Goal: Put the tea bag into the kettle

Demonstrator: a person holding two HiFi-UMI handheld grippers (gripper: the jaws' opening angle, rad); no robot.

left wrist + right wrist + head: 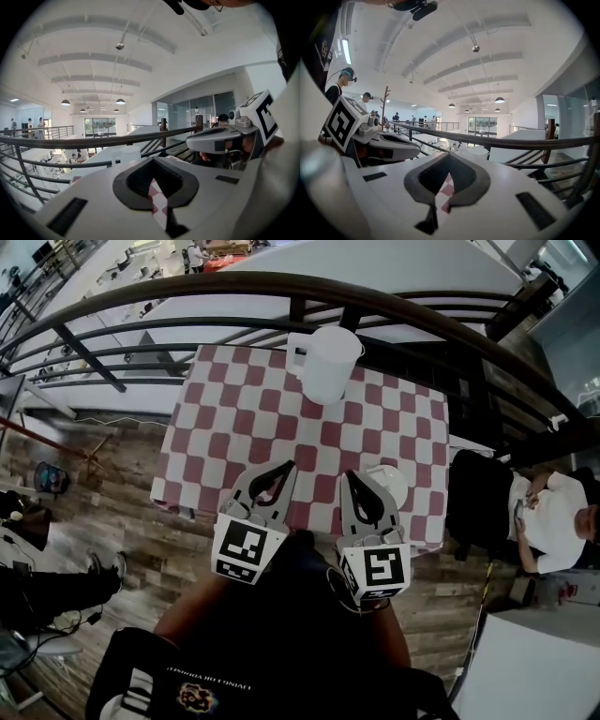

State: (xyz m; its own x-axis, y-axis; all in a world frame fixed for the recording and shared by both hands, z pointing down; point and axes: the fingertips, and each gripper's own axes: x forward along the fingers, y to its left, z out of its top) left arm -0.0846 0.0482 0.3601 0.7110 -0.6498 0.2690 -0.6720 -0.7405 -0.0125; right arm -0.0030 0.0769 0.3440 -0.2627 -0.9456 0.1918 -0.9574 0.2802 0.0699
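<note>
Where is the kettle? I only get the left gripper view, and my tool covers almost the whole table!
Observer: The head view shows the white kettle standing at the far edge of the checked table, next to the railing.
Operator: Is anything else on the table?
Observer: Yes, one small round white thing near the front edge, just to the right of the right tool.
Operator: Is that the tea bag?
Observer: It is too small to tell. The right gripper view shows that tool's jaws shut with nothing between them.
</note>
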